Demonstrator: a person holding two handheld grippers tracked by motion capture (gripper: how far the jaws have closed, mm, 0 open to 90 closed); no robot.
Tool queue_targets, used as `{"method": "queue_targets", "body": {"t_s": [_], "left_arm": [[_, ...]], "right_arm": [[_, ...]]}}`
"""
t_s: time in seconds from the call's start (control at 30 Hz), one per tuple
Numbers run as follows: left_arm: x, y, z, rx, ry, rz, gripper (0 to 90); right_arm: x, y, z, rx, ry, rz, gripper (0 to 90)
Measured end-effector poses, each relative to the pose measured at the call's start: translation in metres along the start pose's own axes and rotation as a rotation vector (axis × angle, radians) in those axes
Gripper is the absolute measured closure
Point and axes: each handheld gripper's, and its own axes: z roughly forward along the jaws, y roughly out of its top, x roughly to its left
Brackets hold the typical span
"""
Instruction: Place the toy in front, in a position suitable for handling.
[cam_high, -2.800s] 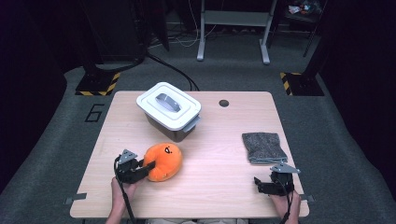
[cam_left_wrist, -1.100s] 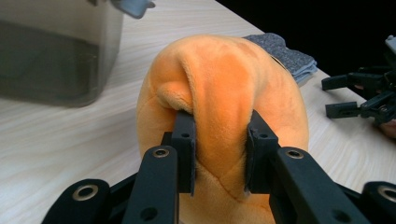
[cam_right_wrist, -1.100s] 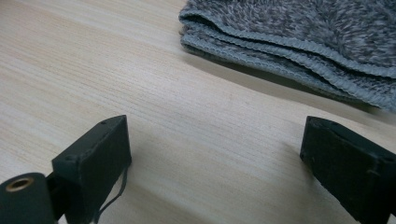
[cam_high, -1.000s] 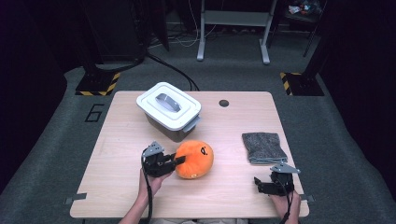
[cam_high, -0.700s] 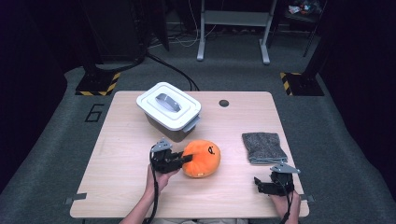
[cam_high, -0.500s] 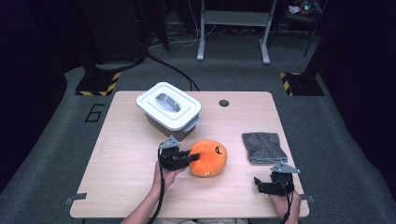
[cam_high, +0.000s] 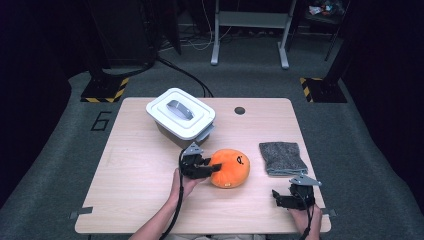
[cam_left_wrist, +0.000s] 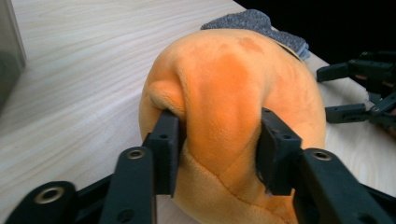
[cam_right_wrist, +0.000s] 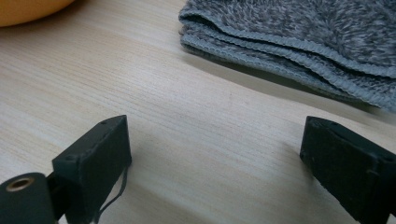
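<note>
An orange plush toy (cam_high: 230, 167) lies on the wooden table (cam_high: 135, 175), just right of its middle. My left gripper (cam_high: 212, 168) is at the toy's left side. In the left gripper view its pads (cam_left_wrist: 163, 144) still pinch a fold of the plush toy (cam_left_wrist: 224, 93), and the jaws have just been opening with that fold between them. My right gripper (cam_high: 277, 198) rests open near the front right edge. Only bare wood lies between its jaws (cam_right_wrist: 215, 158). A folded grey towel (cam_high: 282, 157) lies just beyond it.
A white lidded box (cam_high: 180, 114) with a grey handle stands behind the toy at the back left. A small dark hole (cam_high: 239, 110) marks the table's far edge. The grey towel (cam_right_wrist: 303, 28) lies close ahead of the right jaws. Dark floor surrounds the table.
My left gripper has carried the orange plush toy rightward across the table, from the front left to near the towel. The right gripper has stayed put.
</note>
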Motion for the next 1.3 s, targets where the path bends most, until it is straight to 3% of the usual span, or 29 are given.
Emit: {"method": "queue_targets", "body": {"t_s": [0.07,0.23,0.47,0.7,0.9,1.07,1.17,1.2,1.3], "left_arm": [[-0.003,0.001,-0.001,0.003,0.032,0.022,44.5],[-0.006,0.001,-0.003,0.002,0.064,0.033,32.7],[-0.013,0.001,-0.008,0.006,0.123,0.094,27.9],[-0.017,0.002,-0.021,-0.024,0.143,0.103,25.0],[-0.028,-0.006,-0.034,-0.028,0.136,0.124,24.3],[-0.038,-0.020,-0.032,0.016,0.123,0.146,25.1],[-0.040,-0.027,-0.027,0.044,0.121,0.151,30.5],[-0.040,-0.029,-0.025,0.051,0.124,0.156,37.6],[-0.042,-0.031,-0.019,0.066,0.149,0.184,42.6]], "right_arm": [[0.000,0.000,0.000,0.000,0.000,0.000,7.7],[0.000,0.000,0.000,0.000,0.000,0.000,7.7],[0.000,0.000,0.000,-0.001,0.000,-0.004,7.7],[0.000,0.000,0.000,-0.001,0.000,-0.003,7.7],[0.000,0.000,0.000,-0.002,0.000,-0.002,7.7],[0.000,0.000,0.000,-0.002,0.000,-0.002,7.7],[0.000,0.000,0.000,-0.001,-0.001,-0.002,7.7],[0.000,0.001,0.000,0.002,0.002,0.008,7.7],[0.000,0.001,0.000,0.004,0.003,0.007,7.7]]}}
